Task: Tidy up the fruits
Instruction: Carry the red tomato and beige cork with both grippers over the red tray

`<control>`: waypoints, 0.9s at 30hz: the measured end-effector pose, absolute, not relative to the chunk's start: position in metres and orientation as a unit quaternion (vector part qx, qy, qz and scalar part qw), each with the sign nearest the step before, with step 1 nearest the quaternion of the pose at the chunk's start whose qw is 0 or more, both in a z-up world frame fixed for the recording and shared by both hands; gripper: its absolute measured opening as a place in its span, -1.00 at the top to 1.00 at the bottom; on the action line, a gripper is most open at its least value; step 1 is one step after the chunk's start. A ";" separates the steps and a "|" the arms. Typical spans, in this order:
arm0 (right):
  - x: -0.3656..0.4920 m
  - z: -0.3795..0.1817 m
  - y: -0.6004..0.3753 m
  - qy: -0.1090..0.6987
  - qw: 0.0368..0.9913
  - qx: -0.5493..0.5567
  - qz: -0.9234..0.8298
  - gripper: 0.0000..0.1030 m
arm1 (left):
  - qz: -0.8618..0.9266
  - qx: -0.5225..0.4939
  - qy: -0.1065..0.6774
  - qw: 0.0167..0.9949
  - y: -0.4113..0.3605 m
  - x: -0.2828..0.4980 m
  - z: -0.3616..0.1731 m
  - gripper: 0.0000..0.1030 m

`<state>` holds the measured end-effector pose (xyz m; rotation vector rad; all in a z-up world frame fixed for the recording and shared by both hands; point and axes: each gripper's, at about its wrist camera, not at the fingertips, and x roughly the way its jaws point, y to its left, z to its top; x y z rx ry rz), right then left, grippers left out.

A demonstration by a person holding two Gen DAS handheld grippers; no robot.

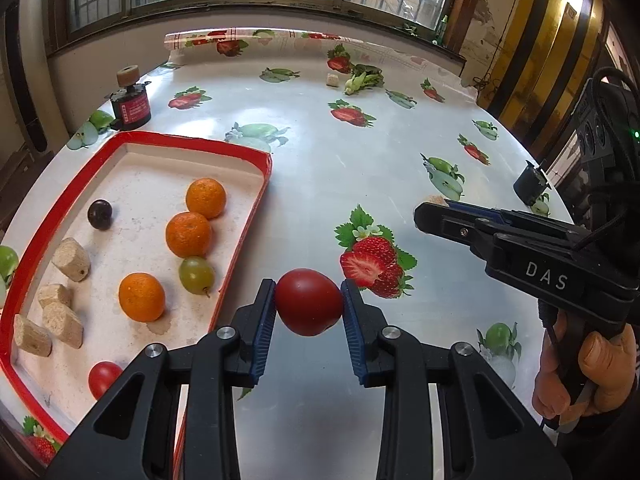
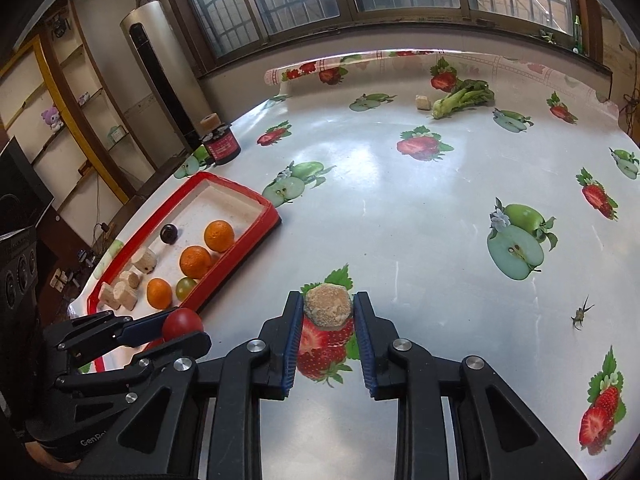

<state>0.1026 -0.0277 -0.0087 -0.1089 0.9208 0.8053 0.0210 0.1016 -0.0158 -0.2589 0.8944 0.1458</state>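
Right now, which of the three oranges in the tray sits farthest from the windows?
The lone orange beside the green grape; the other two oranges sit closer together, toward the windows.

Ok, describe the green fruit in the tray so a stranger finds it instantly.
Find the red-rimmed tray at the table's left. Along its right wall run two oranges, and the green grape touches the nearer orange. It is the tray's only green piece; the other small fruits are dark or red.

The table (image 2: 400, 208) wears a glossy white cloth printed with strawberries and apples. On it sit a red-rimmed tray (image 1: 244, 240), a dark jar (image 2: 222, 146), a leafy green (image 2: 460, 98) and a beige block (image 2: 421, 102).
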 end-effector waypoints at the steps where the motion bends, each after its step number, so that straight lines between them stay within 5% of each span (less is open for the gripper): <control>1: 0.100 -0.006 -0.026 0.429 0.818 -0.052 0.380 0.49 | 0.072 -0.126 0.429 0.892 0.104 0.018 -0.014 0.42; 27: 0.052 0.005 0.030 0.417 0.802 -0.087 0.419 0.49 | 0.134 -0.168 0.389 0.896 0.175 -0.034 0.004 0.41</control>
